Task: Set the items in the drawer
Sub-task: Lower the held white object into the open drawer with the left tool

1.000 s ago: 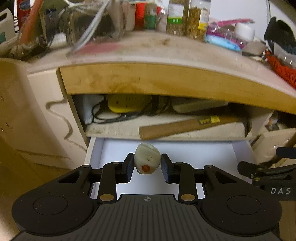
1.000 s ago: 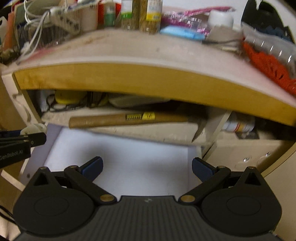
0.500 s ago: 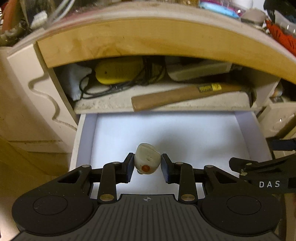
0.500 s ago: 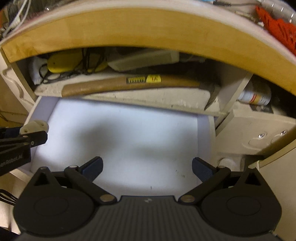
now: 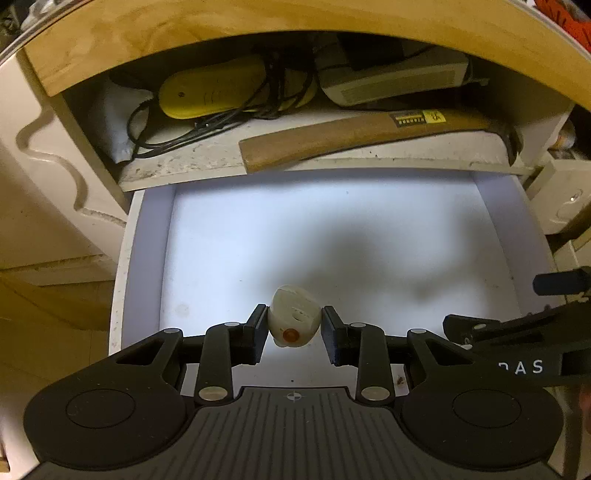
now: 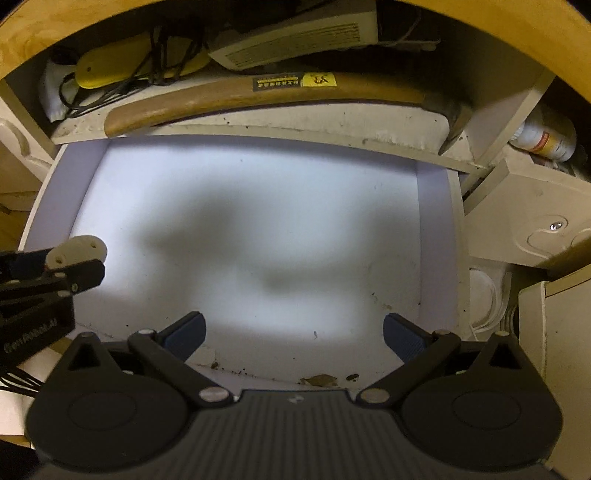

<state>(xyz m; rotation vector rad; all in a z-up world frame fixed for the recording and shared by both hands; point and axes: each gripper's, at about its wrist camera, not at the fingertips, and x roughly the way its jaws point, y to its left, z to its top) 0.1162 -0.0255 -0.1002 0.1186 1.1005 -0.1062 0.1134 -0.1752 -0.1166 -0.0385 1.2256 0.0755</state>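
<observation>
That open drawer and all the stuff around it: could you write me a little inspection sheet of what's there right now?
Surface: white drawer pulled open; floor bare apart from dark specks and crumbs near the front edge.
Job's things: small cream gadget with an orange dot, held above the drawer floor.
Clutter: shelf above holds a wooden-handled hammer, a yellow device and a beige box.
Grippers: left gripper shut on the gadget; right gripper open, fingers wide, holding nothing.
Cables: black cord looped around the yellow device.
Surroundings: wooden desktop edge overhead; a labelled bottle in the right-hand compartment.
</observation>
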